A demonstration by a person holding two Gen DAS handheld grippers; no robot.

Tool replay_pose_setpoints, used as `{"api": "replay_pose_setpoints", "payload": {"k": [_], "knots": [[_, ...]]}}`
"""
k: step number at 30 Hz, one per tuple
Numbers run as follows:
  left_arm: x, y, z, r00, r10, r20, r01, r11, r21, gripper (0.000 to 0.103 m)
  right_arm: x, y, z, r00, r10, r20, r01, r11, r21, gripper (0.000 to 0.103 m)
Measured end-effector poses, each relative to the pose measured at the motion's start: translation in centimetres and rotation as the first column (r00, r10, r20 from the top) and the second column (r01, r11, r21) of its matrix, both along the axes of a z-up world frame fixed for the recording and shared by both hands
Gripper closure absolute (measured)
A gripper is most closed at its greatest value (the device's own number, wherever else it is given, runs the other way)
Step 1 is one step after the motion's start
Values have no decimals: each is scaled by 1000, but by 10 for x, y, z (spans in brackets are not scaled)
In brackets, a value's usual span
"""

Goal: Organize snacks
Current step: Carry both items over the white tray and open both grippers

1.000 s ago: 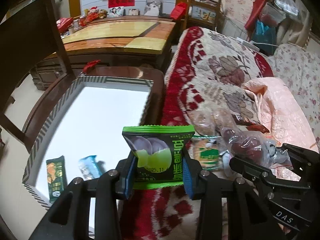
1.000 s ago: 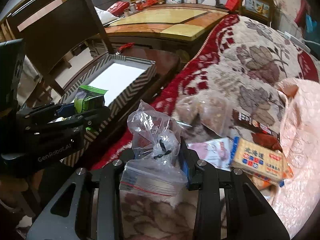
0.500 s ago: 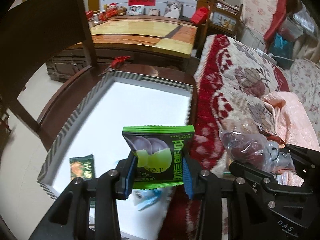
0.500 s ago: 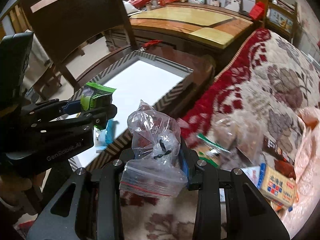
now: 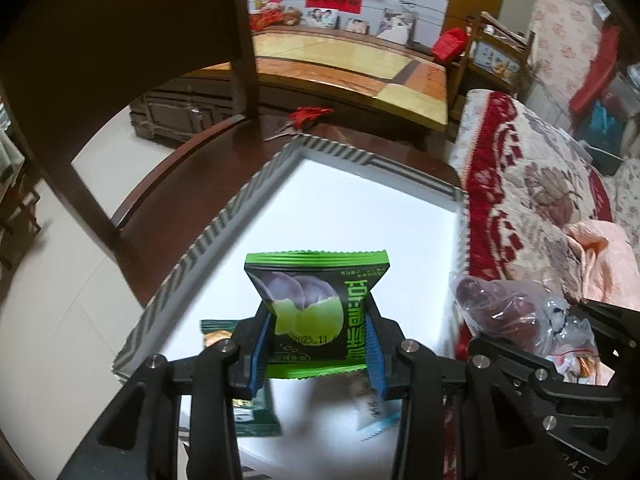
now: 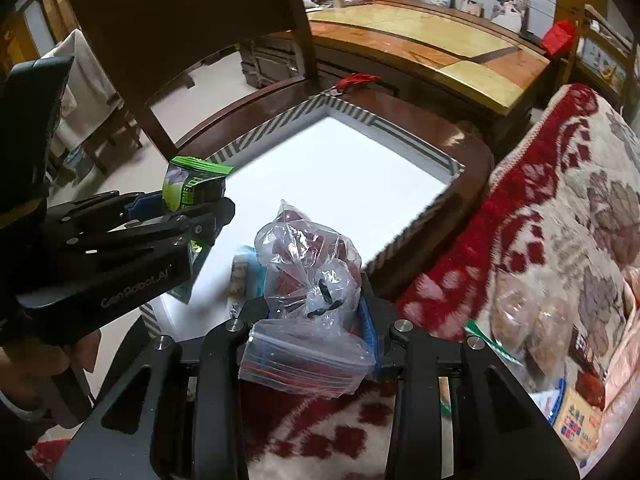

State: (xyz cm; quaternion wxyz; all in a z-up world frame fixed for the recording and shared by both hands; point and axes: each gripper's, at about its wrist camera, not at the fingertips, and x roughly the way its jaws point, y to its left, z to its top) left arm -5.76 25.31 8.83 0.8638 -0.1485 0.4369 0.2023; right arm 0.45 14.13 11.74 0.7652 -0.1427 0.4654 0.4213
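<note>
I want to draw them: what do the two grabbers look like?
Both are black, with two flat fingers joined by silver bolts and blue ridged pads inside the tips. The left gripper has grey "GenRobot.AI" lettering on its side. The right gripper looks the same. No cables or sleeves show.

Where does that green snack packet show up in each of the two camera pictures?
Left wrist view: the green snack packet sits low in the middle, pinched in the left hand-held gripper, over the white box floor.
Right wrist view: the packet is at mid-left, seen side-on, sticking up from the same hand-held gripper.
Shared landmark: the striped box on the wooden chair seat, in both views.
</note>
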Motion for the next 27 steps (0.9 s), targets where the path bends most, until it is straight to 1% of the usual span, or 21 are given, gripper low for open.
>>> {"api": "replay_pose_setpoints", "payload": {"k": [8, 13, 19, 27], "knots": [[-2, 21, -12, 998, 50, -24, -50, 999, -2, 61, 2, 28, -11, 999, 41, -23, -41, 999, -20, 70], [-1, 32, -22, 997, 71, -44, -72, 997, -19, 61, 5, 39, -20, 998, 55, -38, -56, 998, -34, 70], [3, 37, -33, 995, 75, -71, -77, 997, -26, 61, 10, 51, -30, 996, 61, -59, -64, 997, -47, 70], [10, 39, -46, 992, 75, -106, -79, 996, -32, 61, 18, 63, -50, 991, 67, -118, -73, 996, -51, 70]]}}
